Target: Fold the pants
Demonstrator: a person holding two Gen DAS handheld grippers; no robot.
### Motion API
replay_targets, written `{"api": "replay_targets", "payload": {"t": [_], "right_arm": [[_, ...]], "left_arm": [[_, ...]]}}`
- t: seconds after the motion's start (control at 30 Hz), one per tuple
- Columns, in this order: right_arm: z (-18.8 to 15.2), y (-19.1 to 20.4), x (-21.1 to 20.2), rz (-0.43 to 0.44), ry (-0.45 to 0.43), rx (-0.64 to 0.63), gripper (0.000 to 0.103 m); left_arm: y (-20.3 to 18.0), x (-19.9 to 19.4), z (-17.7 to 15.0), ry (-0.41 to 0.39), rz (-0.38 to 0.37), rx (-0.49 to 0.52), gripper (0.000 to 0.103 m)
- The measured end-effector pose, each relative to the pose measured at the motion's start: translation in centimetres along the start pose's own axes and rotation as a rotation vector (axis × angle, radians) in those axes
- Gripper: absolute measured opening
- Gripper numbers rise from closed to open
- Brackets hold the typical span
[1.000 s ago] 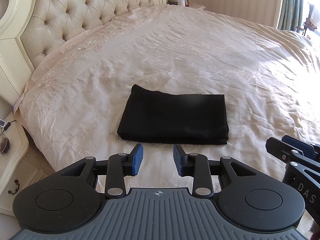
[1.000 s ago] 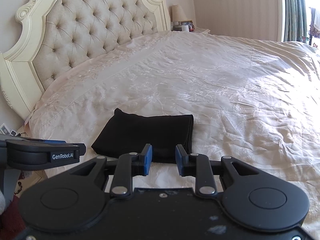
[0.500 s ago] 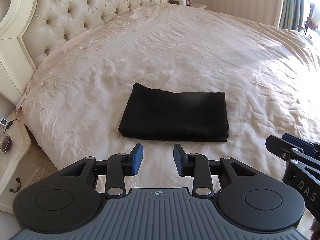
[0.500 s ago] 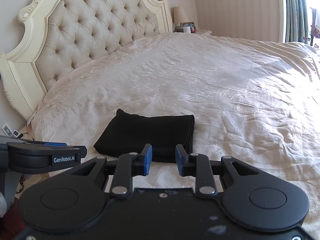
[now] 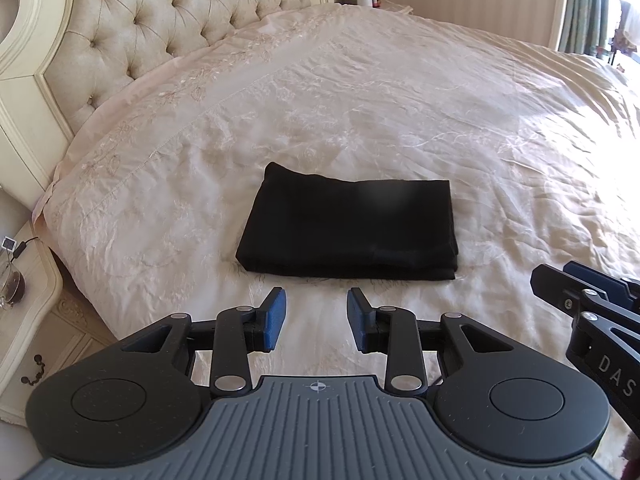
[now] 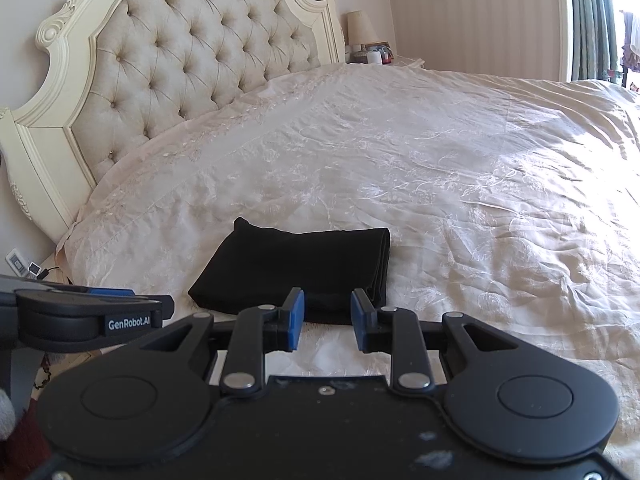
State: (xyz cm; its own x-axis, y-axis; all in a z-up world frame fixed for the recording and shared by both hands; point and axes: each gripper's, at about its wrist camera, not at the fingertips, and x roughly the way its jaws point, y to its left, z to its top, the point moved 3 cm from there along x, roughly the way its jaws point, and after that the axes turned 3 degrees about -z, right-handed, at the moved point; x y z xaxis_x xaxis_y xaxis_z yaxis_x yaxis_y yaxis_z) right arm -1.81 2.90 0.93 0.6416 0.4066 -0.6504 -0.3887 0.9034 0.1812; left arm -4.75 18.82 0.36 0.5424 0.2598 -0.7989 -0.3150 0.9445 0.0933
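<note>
The black pants (image 5: 348, 226) lie folded into a neat rectangle on the cream bedspread (image 5: 400, 100), near the bed's front edge. They also show in the right wrist view (image 6: 296, 268). My left gripper (image 5: 316, 312) is open and empty, held just short of the pants' near edge. My right gripper (image 6: 327, 314) is open and empty, a little back from the pants' near right corner. The right gripper also shows at the right edge of the left wrist view (image 5: 580, 300).
A tufted cream headboard (image 6: 180, 80) stands at the left. A bedside table (image 5: 24, 320) with a glass and a small device is at the lower left. A far nightstand (image 6: 368, 54) holds a lamp and small items. Curtains (image 6: 592, 20) hang at the right.
Both grippers have drawn back and up slightly from the folded pants. The pants have not moved.
</note>
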Motion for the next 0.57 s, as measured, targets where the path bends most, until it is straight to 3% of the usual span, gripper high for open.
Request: {"api": "replay_targets", "payload": {"t": [0.57], "right_arm": [[-0.05,0.44,0.19,0.015,0.004,-0.009,0.028]], "left_arm": [[0.45,0.41,0.26,0.0,0.003,0.007,0.033]]}}
